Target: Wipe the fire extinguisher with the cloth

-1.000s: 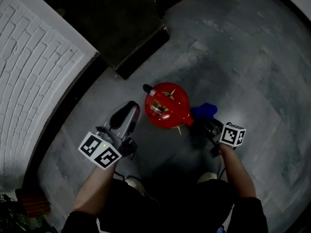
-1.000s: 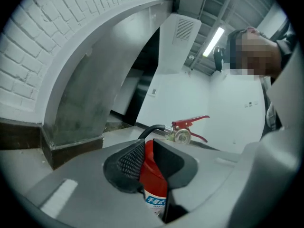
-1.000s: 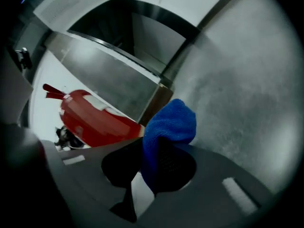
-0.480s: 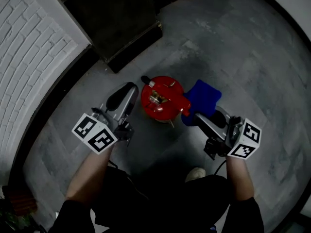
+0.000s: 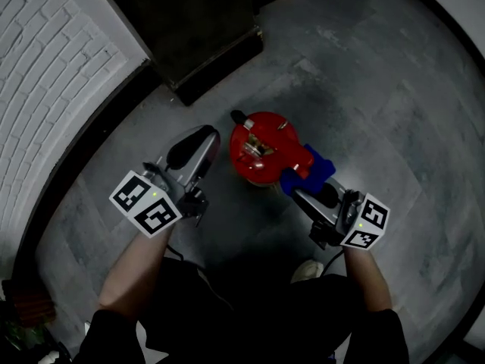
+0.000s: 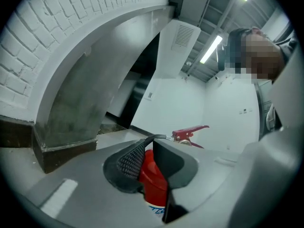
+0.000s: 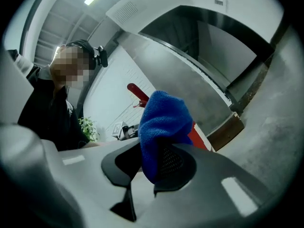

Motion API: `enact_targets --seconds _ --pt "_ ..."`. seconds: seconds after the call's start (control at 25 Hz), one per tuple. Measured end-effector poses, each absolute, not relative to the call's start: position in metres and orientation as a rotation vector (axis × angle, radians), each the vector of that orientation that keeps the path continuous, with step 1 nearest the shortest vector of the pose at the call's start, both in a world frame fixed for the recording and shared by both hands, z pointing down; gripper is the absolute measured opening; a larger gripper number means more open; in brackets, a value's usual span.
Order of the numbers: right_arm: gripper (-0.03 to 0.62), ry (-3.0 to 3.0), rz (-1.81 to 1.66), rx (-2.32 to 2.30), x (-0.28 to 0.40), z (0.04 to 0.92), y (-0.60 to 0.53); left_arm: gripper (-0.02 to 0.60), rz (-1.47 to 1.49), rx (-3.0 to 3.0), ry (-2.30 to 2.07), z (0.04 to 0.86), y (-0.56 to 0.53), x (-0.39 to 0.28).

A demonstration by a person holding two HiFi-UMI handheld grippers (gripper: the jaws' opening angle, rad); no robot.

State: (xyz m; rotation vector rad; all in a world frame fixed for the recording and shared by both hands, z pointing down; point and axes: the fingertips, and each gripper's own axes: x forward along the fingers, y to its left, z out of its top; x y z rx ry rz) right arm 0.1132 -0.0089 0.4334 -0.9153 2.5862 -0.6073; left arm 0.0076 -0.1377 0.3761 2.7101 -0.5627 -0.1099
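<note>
While a blue cloth point(image 7: 161, 118) is pinched tight between the jaws of the right gripper point(image 7: 154, 158), its loose end is held against the right side of the red fire extinguisher point(image 5: 261, 149), near the top. The left gripper point(image 5: 204, 136) is held level just beside the other side, not touching. Its jaws are set a little apart and nothing is gripped. The fire extinguisher is stood upright on the grey floor point(image 5: 394, 112), out from the white brick wall point(image 5: 53, 74) at the floor's left edge.

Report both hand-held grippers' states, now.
Left hand-held gripper: jaws slightly apart, holding nothing.
Right hand-held gripper: closed on the blue cloth.
</note>
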Motion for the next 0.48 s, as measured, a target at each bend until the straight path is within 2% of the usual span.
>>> enact_targets --seconds 0.48 --pt "0.06 2.697 -0.745 -1.072 0.108 0.515 -0.01 0.052 -0.045 2.728 -0.563 0.384 -0.136 0.009"
